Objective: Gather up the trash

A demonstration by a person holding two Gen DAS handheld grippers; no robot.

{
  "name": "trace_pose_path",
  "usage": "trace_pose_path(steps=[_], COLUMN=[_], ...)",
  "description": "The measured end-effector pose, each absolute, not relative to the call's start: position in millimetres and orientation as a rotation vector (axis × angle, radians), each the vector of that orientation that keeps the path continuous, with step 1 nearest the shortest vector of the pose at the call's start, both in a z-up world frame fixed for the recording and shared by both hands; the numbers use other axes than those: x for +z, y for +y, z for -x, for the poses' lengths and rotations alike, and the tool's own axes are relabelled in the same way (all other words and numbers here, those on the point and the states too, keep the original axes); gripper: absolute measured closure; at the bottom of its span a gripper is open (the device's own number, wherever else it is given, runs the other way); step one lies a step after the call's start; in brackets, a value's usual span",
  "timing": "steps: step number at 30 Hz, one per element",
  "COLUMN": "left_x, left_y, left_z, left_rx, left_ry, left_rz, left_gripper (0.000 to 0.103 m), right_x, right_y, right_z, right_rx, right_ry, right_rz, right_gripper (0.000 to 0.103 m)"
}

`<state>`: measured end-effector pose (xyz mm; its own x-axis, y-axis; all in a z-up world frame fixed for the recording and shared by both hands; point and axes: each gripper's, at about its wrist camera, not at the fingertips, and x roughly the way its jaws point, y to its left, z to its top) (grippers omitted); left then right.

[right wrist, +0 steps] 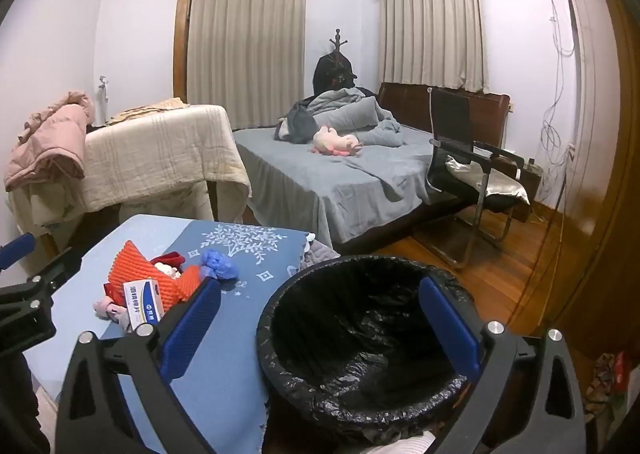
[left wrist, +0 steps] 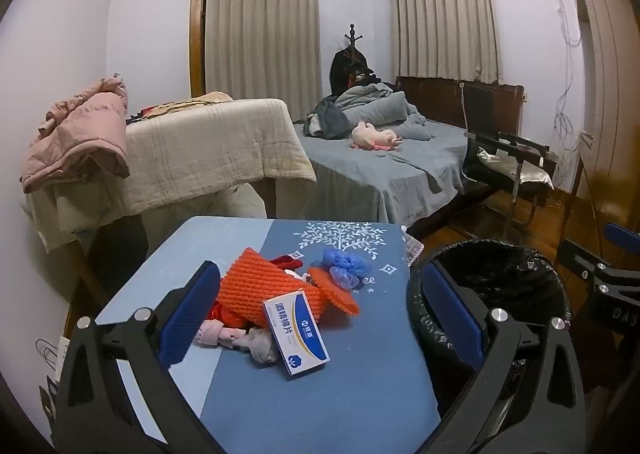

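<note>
Both the left hand-held gripper (left wrist: 320, 318) and right hand-held gripper (right wrist: 320, 322) are being held apart, empty. The box (left wrist: 297, 332), leaning ahead of the left one, is risking being toppled off the worktop (left wrist: 340, 394).

On the blue-clothed table (left wrist: 360, 374) a heap sits near its middle: an orange foam-net sleeve (left wrist: 260, 286), a white-and-blue cardboard box (left wrist: 298, 332) leaning against the sleeve's near side, a crumpled blue plastic bag (left wrist: 346, 260) behind to the right. The black-lined round bin (right wrist: 360, 334) stands just right of the table. Behind both lies the grey-sheeted bed (right wrist: 340, 181).
</note>
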<state>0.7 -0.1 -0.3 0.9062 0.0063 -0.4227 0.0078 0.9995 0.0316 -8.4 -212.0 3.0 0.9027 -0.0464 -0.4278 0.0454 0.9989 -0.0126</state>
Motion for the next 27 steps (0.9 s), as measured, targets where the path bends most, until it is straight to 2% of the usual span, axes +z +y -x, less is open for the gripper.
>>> trace_pose_path(steps=[27], left_x=[6], left_y=[9], left_z=[0], left_rx=[0.012], left_ry=[0.421], left_rz=[-0.029], left_gripper=[0.005], right_x=[3], right_y=[-210], right_z=[8], right_rx=[-0.051], right_ry=[0.435], right_rz=[0.009], right_gripper=[0.006])
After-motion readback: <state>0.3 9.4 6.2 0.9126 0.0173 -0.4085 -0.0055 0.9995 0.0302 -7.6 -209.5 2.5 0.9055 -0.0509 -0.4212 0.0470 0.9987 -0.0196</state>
